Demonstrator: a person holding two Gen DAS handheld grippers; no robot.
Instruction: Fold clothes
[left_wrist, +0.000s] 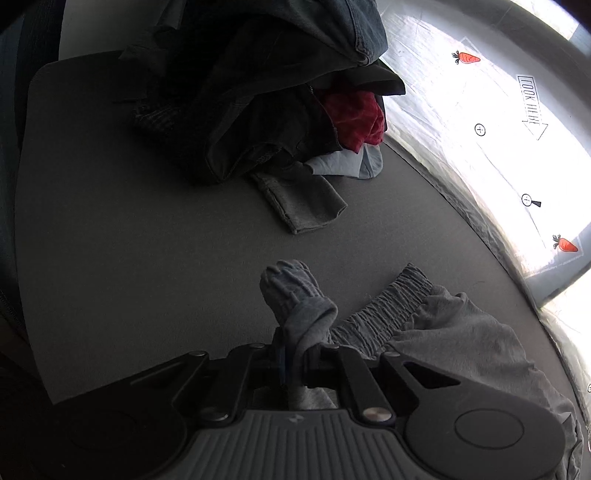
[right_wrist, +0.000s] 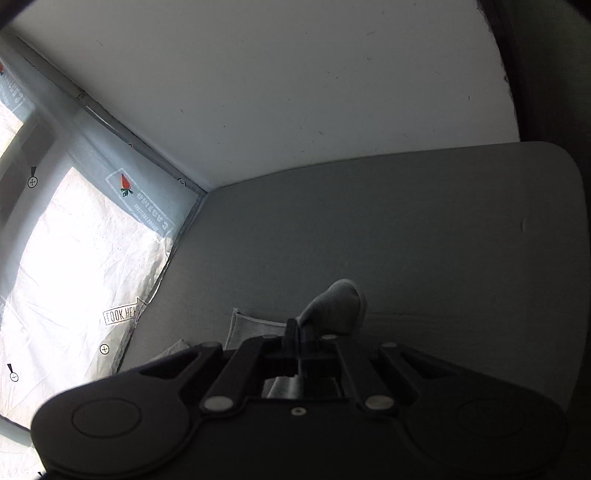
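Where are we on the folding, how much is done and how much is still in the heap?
No finished, folded item shows in either view. In hand: the grey sweatpants; the left gripper is shut on their bunched elastic waistband, and the right gripper pinches grey fabric too. Left: the whole heap of dark clothes on the grey mat, with a red garment in it.

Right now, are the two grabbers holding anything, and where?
Both hold grey garment fabric. The left gripper pinches the grey pants at the elastic waistband; the right gripper pinches a grey fabric fold.
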